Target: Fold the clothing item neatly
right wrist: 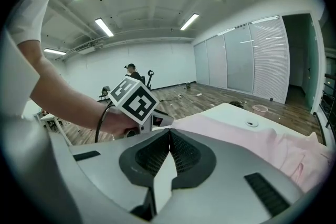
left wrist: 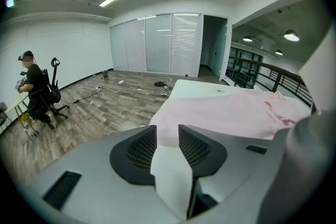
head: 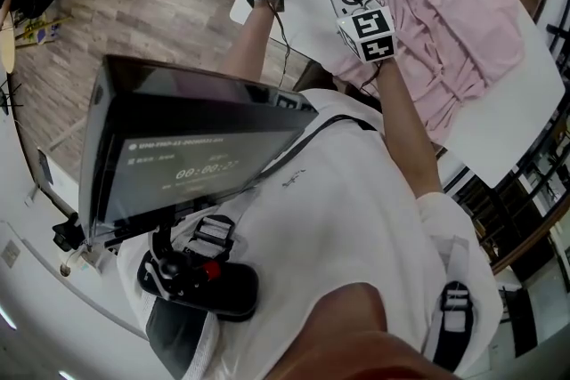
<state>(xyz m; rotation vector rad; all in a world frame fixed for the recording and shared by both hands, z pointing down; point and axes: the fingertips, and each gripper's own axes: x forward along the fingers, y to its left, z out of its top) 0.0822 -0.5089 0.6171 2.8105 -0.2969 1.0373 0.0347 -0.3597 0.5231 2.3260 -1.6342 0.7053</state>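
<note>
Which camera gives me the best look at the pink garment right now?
The head view: the pink fabric garment lies spread across the white table, seen from above. The left gripper view shows it low and foreshortened; the right gripper view shows only a partial strip.

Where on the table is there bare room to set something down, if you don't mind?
The white table is bare at its near-left corner, beside the pink garment, and in a strip along its right side. The garment covers the middle.
</note>
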